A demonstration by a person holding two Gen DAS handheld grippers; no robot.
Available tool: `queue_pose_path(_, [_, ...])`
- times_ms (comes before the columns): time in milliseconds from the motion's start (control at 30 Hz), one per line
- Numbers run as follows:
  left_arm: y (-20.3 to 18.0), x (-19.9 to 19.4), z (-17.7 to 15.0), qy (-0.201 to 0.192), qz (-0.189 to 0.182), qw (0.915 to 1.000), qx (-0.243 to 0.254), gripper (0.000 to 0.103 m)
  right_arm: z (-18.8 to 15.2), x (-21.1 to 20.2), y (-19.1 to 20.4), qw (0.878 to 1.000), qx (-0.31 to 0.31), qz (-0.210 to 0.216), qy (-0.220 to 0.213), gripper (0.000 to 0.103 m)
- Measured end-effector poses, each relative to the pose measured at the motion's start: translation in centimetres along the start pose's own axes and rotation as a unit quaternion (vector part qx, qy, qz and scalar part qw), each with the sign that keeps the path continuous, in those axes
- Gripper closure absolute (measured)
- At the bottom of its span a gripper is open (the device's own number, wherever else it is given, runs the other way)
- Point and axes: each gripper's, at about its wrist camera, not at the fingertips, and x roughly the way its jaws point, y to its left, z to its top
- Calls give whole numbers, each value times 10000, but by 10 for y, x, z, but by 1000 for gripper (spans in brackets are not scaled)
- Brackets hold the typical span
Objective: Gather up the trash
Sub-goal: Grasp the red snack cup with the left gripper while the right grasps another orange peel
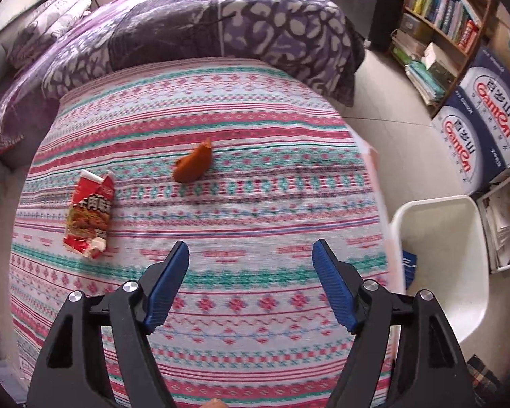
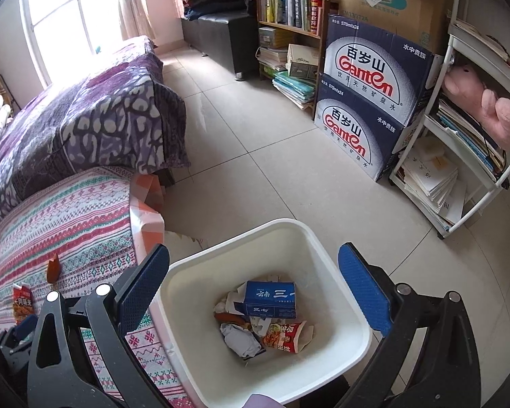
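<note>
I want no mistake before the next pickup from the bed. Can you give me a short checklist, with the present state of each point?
1. Left gripper empty, jaws apart: ok.
2. Right gripper empty, jaws apart: ok.
3. Red snack wrapper in plain view on the striped bedspread, nothing on it: ok.
4. Orange scrap lies apart from the wrapper: ok.
5. White bin beside the bed, open top, room left inside: ok.
6. All trash collected: not ok, two pieces remain on the bed.
</note>
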Motion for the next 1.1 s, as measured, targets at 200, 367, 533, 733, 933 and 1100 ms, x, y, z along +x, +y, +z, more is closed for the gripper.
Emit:
queue_pose_path(200, [80,32,10,289,663,9968,-335,21,-12,10,43,9988,-430,93,202,7])
queue_pose_path(367, [129,54,11,496,846,9937,-543,21,-24,21,79,9964,-748,134,383,7])
queue_pose_path(533, [153,76,10,632,933,9921,-551,21,-38,28,111,9925,-1110,195,474,7])
queue_pose_path(733, [172,91,15,533,608,9949,-607,34,-56,37,147,9842,-1628,426,544,7])
queue_pose_path(933, [190,79,16,375,152,9936,-1055,51,-62,61,193,9792,-1504,1035,885,7])
queue_pose_path(1100, [207,47,20,-39,85,9883,-1520,52,-67,83,242,9782,-897,1408,1239,7])
